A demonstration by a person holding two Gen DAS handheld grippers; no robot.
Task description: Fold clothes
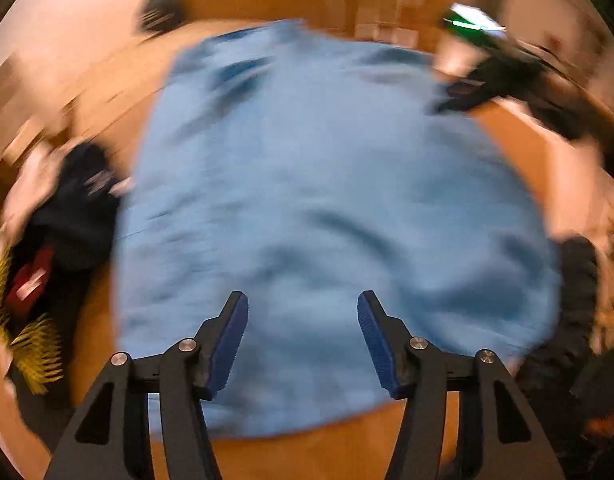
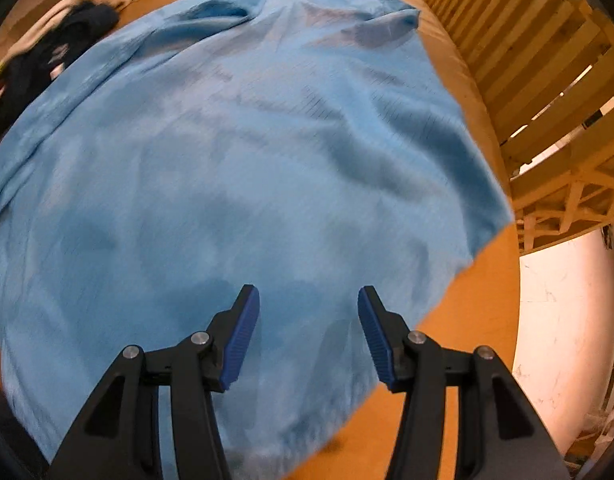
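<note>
A light blue garment [image 1: 307, 184] lies spread over the wooden table [image 1: 307, 452], wrinkled, filling most of the blurred left wrist view. My left gripper [image 1: 303, 300] hovers above its near part, jaws open, nothing between the blue pads. In the right wrist view the same blue garment [image 2: 243, 152] stretches away with its collar end at the far side. My right gripper [image 2: 309, 294] hangs over the near right part of the cloth, open, with no fabric pinched. The other gripper [image 1: 491, 80] shows as a dark blur at the far right of the left wrist view.
A heap of dark and white clothes [image 1: 75, 216] with a yellow piece [image 1: 31, 344] lies left of the garment; the same heap [image 2: 47, 52] shows far left in the right wrist view. A wooden slatted frame [image 2: 539, 80] stands beyond the table's right edge [image 2: 503, 264].
</note>
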